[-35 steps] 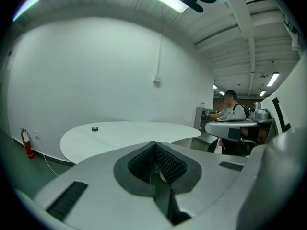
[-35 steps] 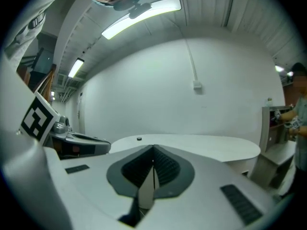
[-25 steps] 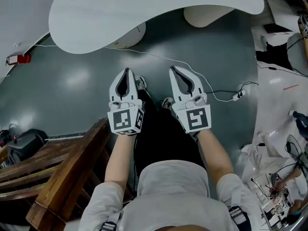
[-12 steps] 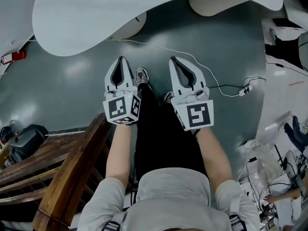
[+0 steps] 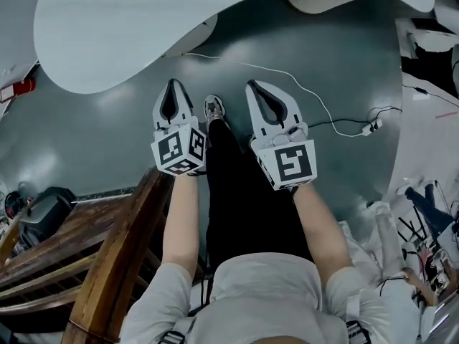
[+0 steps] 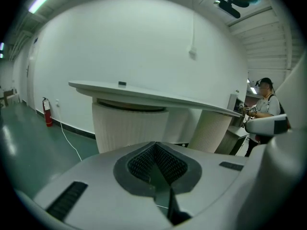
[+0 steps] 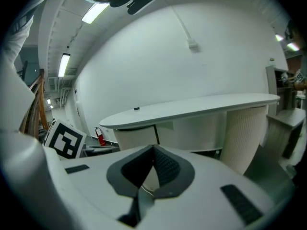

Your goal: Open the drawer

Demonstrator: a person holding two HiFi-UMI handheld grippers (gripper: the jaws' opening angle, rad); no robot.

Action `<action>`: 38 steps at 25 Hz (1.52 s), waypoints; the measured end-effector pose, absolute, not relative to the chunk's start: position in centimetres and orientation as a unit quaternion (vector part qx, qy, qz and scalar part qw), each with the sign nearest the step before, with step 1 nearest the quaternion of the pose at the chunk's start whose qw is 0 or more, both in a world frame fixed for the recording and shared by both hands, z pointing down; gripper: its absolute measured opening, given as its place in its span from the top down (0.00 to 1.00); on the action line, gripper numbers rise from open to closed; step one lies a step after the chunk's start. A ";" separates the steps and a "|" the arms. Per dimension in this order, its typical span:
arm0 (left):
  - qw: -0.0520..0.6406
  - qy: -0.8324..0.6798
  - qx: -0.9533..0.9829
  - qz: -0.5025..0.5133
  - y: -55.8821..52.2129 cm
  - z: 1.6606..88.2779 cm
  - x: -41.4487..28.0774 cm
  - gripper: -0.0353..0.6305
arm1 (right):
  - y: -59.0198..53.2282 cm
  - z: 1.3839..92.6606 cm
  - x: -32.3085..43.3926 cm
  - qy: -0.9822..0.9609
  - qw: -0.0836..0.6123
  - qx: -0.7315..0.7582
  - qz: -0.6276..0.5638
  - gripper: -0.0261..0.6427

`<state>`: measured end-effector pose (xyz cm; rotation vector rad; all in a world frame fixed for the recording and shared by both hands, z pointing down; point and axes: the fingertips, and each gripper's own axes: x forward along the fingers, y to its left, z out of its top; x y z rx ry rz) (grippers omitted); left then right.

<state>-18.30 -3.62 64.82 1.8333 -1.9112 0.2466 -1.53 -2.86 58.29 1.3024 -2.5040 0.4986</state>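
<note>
Drawer not discernible, white desk [image 5: 143,27], left gripper [image 5: 172,84], right gripper [image 5: 252,86], jaws closed, empty

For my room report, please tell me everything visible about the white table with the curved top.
The white table has a thin, smooth, level top with a curved, kidney-like outline. It rests on wide round pedestals with fine upright ribs, pale cream, standing on the dark green floor. One small dark item lies on the top. A white cable runs over the floor from near one pedestal.
</note>
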 end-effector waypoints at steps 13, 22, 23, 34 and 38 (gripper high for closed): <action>0.309 -0.706 0.632 0.077 -7.0 71.6 -21.5 0.94 | -4.2 60.3 -0.8 -0.848 0.133 0.469 0.207 0.94; 0.342 -0.705 0.619 0.052 -8.2 74.0 -23.0 0.77 | -4.0 60.5 -0.4 -0.846 0.137 0.471 0.206 0.94; 0.344 -0.703 0.620 0.045 -8.4 74.1 -23.1 0.74 | -3.9 60.5 -0.5 -0.847 0.138 0.471 0.206 0.94; 0.359 -0.704 0.613 0.024 -9.9 74.6 -23.8 0.74 | -3.2 60.6 -0.4 -0.852 0.151 0.460 0.201 0.94; 0.364 -0.710 0.603 0.017 -10.1 74.7 -24.0 0.78 | -3.2 60.8 -0.4 -0.852 0.152 0.458 0.202 0.94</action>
